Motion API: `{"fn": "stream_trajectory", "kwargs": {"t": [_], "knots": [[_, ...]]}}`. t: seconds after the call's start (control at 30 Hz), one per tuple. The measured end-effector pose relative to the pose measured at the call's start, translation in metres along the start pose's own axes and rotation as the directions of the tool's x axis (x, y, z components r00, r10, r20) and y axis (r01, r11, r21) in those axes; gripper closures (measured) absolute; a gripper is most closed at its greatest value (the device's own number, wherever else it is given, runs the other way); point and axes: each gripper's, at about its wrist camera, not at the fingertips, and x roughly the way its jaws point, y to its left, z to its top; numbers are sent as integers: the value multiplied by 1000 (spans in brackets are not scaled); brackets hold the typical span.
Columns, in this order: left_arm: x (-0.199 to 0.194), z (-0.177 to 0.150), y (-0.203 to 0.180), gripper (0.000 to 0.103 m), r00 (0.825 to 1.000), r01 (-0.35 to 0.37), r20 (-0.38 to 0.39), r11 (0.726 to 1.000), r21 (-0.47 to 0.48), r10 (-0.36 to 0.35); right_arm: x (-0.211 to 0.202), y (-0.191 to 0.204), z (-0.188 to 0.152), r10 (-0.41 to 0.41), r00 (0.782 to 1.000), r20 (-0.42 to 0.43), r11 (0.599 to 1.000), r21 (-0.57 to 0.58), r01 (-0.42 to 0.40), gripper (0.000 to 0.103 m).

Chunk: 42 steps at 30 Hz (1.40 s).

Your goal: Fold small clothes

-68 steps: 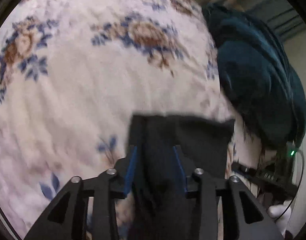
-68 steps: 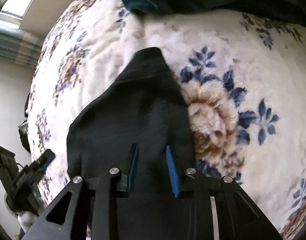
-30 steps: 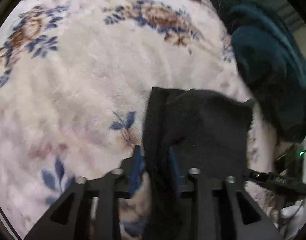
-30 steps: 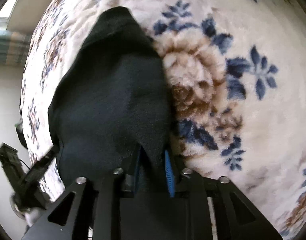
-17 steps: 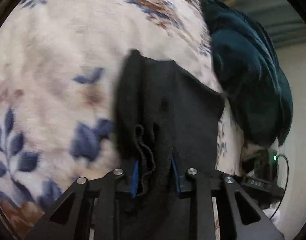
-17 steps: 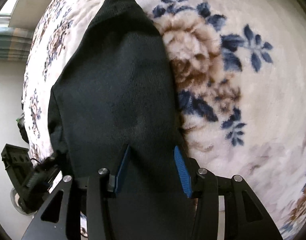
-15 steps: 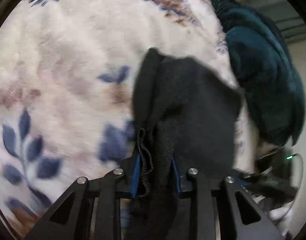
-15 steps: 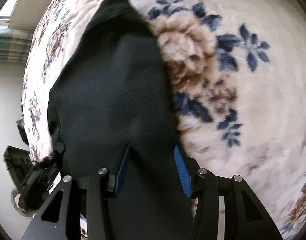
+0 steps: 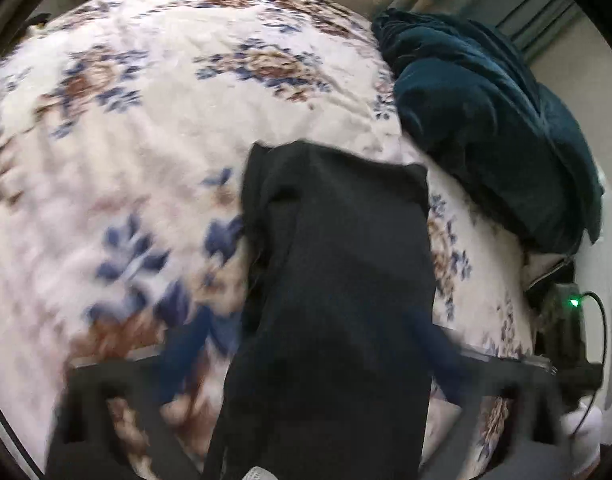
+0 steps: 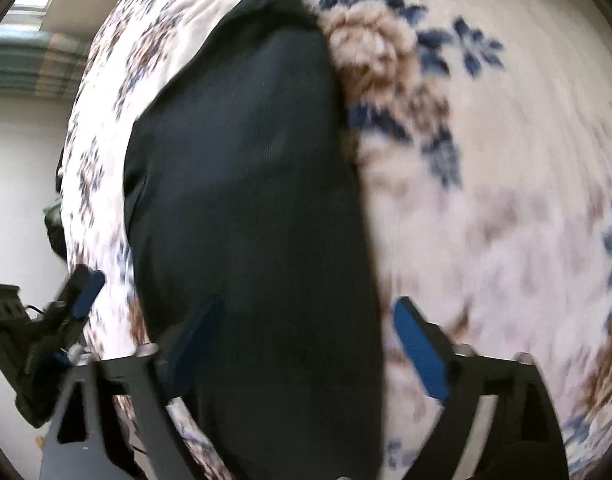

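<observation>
A small black garment [image 9: 338,264] lies folded lengthwise on the floral blanket [image 9: 154,128]; it also shows in the right wrist view [image 10: 250,184]. My left gripper [image 9: 310,352] is open, its blue pads wide apart on either side of the cloth's near end. My right gripper [image 10: 306,344] is open too, its jaws straddling the garment's near end, with the right blue pad [image 10: 420,352] over the blanket. Neither gripper pinches the cloth. The left gripper [image 10: 72,312] appears at the right wrist view's left edge.
A dark teal blanket [image 9: 486,120] is heaped at the far right of the bed. A black device with a green light [image 9: 572,304] and a cable sits beyond the bed's right edge. Curtains [image 10: 30,68] and a white wall lie past the bed.
Both grippers have opened and let go of the black garment: the right one about half a second ago, the left one just now. The garment now lies flat, and both views have pulled back.
</observation>
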Motion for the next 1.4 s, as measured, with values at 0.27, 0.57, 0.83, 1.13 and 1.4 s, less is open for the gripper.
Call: {"fn": "stream_trajectory", "kwargs": {"t": [0.27,0.57,0.83,1.13,1.4], "knots": [[-63,-90,20,0,989,-90,-125,992,-86,79,-29,-21,-124,54,993,-106,999,13,-53,3],[-70,-235,68,6,921,-230,-349,966,-117,177,-23,-62,-248,26,972,-235,997,76,-9,3],[-40,-283,76,68,913,-154,-398,979,-136,88,27,-67,-297,-79,974,-211,993,67,95,27],[-31,-285,79,77,923,-103,-384,983,-153,37,52,-45,-312,-97,972,-216,989,92,119,27],[-70,-290,68,94,966,-77,-255,989,-122,44,53,-36,-318,-105,975,-195,989,80,123,27]]}}
